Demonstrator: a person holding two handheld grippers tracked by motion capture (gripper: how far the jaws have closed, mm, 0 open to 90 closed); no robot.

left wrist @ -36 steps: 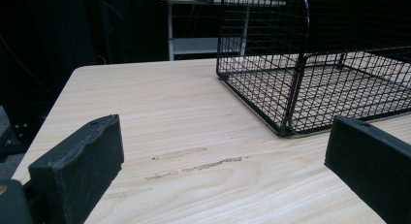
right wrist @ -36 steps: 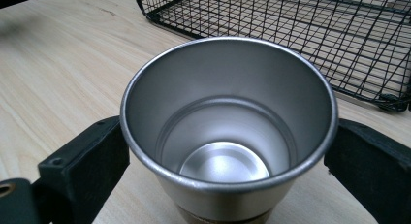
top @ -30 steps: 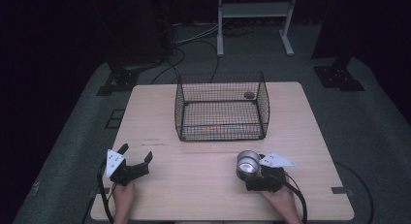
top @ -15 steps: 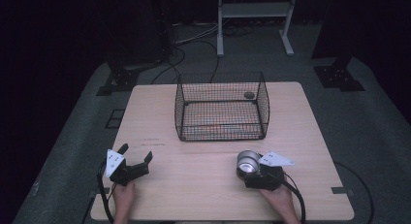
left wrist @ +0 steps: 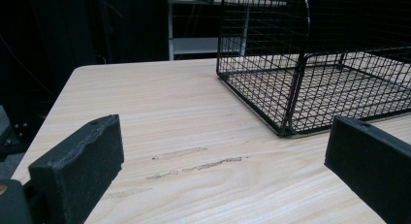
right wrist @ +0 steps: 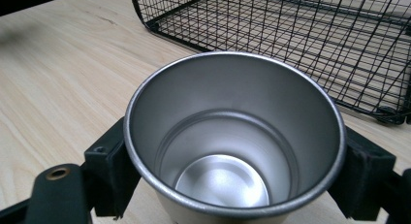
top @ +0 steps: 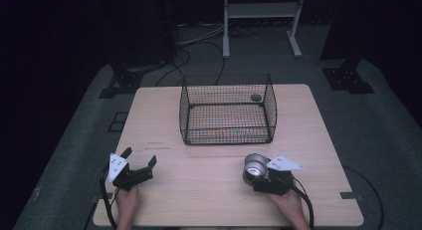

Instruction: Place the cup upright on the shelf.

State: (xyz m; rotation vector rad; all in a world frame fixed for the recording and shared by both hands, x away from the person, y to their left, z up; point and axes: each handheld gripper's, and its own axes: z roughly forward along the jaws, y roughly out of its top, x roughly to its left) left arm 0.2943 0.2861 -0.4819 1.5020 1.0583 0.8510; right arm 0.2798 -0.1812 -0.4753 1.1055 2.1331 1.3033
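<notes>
**Steel cup gripped just in front of the wire basket**

The right gripper (top: 255, 176) had just been closing its jaws, and in the right gripper view they pressed on both sides of the steel cup (right wrist: 232, 136), one black pad on each flank below the rim. The cup stood upright on the wooden table (top: 209, 200), its mouth open upward and nothing inside it. Its long axis was vertical, so the grip crossed it level.

The relation that counted was the one between the cup and the wire basket (top: 226, 110). The basket stood straight beyond the cup, near it but not touching, on the far half of the table. The cup was in front of the right half of the basket's near wall. In my judgement, the next move needed a lift above this wall and then a short travel forward.

The left gripper (top: 133, 165) rested well apart from the basket, at its near left, with jaws wide apart and only bare table between them. The right hand (top: 288, 210) was clearly the nearer one to the basket.
</notes>
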